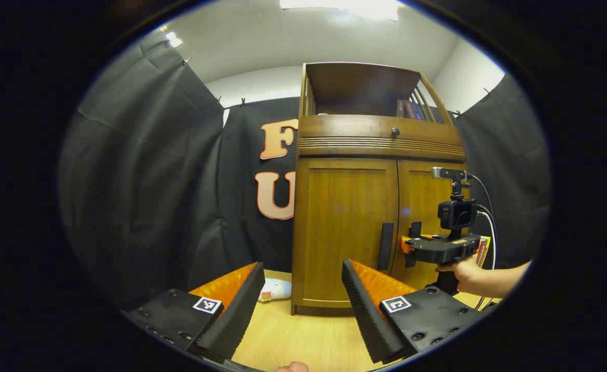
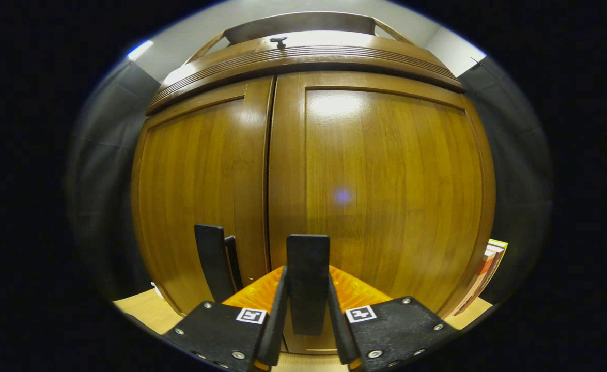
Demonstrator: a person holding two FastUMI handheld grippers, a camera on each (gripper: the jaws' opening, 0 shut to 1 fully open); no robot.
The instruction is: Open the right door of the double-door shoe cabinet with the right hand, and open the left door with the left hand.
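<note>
Gripping the right door's handle [image 2: 307, 281] with my right gripper [image 2: 307, 330]: in the right gripper view both fingers sit tight against the sides of the upright dark bar, pinching it between them. Right door [image 2: 386, 191] looks flush with the cabinet front, seam to the left door [image 2: 195, 186] closed, so I judge the pull is not yet begun. Left door's handle [image 2: 213, 268] stands just beside, untouched.

Left gripper view: shoe cabinet [image 1: 375, 139] stands on the pale wood floor [image 1: 303, 336], both doors shut, the right gripper [image 1: 413, 243] at the handle with a hand [image 1: 463, 274] holding its grip. My left gripper [image 1: 300, 305] hangs well back from the cabinet, fingers spread wide, nothing between them. Left handle [image 1: 385, 246] is ahead, between the fingertips in line of sight.

Step in hand, by my read: right door, grasp done, swing pending. Next move calls for pulling back in an arc around the right-edge hinge, keeping the pinch firm so the bar does not slip. Then the left gripper needs to advance onto the left handle and close.
</note>
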